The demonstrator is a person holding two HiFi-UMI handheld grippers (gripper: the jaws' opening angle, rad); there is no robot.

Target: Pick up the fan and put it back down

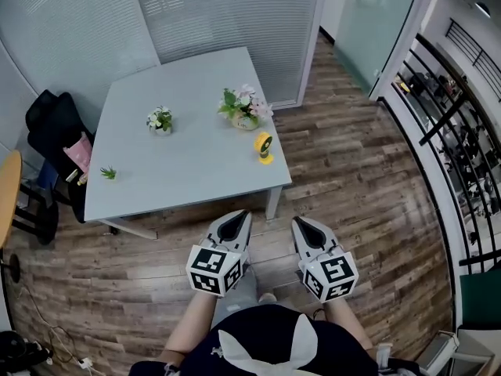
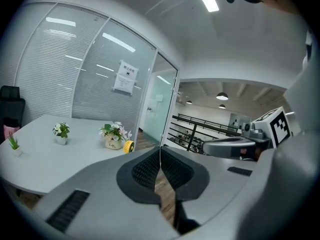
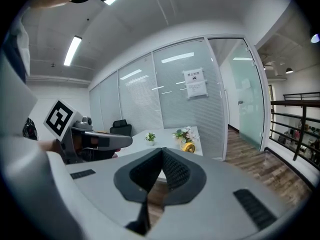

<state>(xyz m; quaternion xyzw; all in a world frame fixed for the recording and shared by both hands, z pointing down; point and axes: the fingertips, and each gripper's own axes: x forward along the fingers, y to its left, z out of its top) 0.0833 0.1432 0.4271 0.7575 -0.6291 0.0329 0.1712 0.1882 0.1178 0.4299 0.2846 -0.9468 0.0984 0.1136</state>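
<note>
Small yellow round fan (image 1: 264,147) stands upright near the right front edge of the pale grey square tabletop (image 1: 180,163), just beside a beige pot of pink and white flowers (image 1: 245,110) and well apart from both tongs. The left tongs (image 1: 237,219) and the right tongs (image 1: 305,225) hang side by side in front of the person, over the brown wooden plank floor (image 1: 368,186), short of the tabletop's near edge. Each pair is pressed fully together with nothing between the pads. The step in hand looks like the approach, with the pick-up not begun. To do it well, the right tongs seem the better choice, since the fan sits on that side, close to the corner. They need to spread wide before they reach it, not at the last moment. Coming in from the near, open side should avoid the flower pot on the fan's far side. A grip across the round housing low down, or on its base, should hold it upright; whether the base is heavy I cannot tell. A short straight lift and a level set-down away from the edge ought to suffice.
</note>
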